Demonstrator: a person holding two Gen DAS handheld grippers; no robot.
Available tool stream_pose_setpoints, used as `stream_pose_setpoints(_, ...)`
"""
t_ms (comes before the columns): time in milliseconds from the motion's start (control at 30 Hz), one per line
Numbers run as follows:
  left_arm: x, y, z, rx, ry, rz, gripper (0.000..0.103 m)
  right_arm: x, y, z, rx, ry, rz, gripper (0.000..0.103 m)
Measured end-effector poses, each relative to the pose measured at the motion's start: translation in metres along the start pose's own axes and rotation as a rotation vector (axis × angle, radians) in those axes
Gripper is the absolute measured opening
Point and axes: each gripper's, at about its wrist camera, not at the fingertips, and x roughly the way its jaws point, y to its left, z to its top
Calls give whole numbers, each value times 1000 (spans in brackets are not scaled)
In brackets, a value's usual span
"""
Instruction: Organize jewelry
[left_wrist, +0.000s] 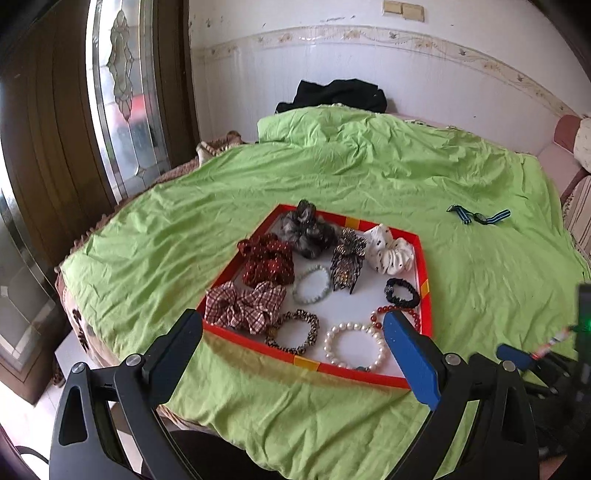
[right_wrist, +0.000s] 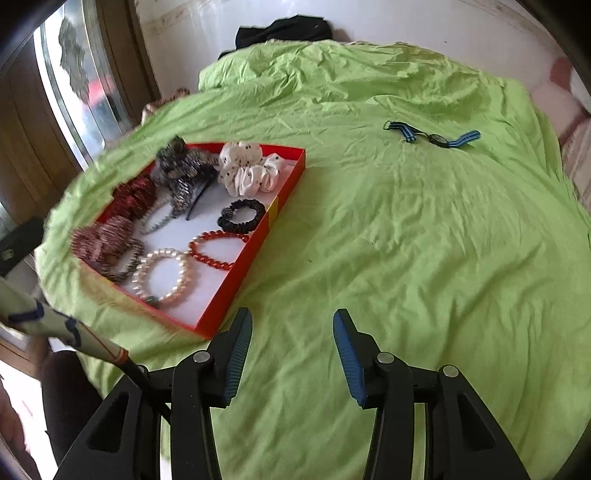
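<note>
Two black claws fill the foreground. Left gripper (left_wrist: 293, 345) hangs over the near edge of the tray with its jaws spread wide and nothing between them. Right gripper (right_wrist: 292, 349) hovers over bare cloth beside the tray's right edge, jaws partly apart and empty.

Beneath everything lies a green sheet (right_wrist: 424, 258), wrinkled, covering the bed. On its left half sits a shallow red tray (left_wrist: 310, 363) with a white floor.

Inside, largest first: a grey scrunchie (left_wrist: 306, 229) at the far edge, a white dotted scrunchie (left_wrist: 388, 249) in the far right corner, a dark red scrunchie (left_wrist: 267, 264) and a plaid scrunchie (left_wrist: 242, 304) along the left edge. A dark hair claw (left_wrist: 345, 264) stands mid-tray. Near the front edge lie a pearl bracelet (left_wrist: 354, 345) and a red bead bracelet (right_wrist: 218, 249).

One piece is outside: a blue striped watch (right_wrist: 432, 137), far across the sheet toward its right edge.

Likely risks: reaching that far, a claw could snag the loose sheet and drag the tray, or pinch only the thin strap and drop the watch.
</note>
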Motion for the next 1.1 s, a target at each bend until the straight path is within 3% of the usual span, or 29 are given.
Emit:
stream_pose_setpoints(267, 16, 22, -1, -45, 36, -2, 98, 58, 13, 25, -11, 122, -38, 49)
stream_pose_setpoints(367, 21, 29, -1, -64, 48, -3, 98, 65, 25, 28, -38, 130, -40, 34)
stream_pose_setpoints(500, 25, 35, -2, -73, 55, -5, 98, 69, 22, 29, -22, 133, -23, 32)
stream_pose_setpoints(667, 21, 34, 0, -71, 33, -4, 98, 51, 11, 28, 29, 101, -3, 33)
stream_pose_setpoints(900, -3, 16, 1, -31, -40, 11, 98, 4, 4, 9, 2, 12, -19, 42)
stream_pose_setpoints(1100, -32, 1, 2, 2, -142, 90, 99, -25, -2, -8, 9, -36, -34, 46)
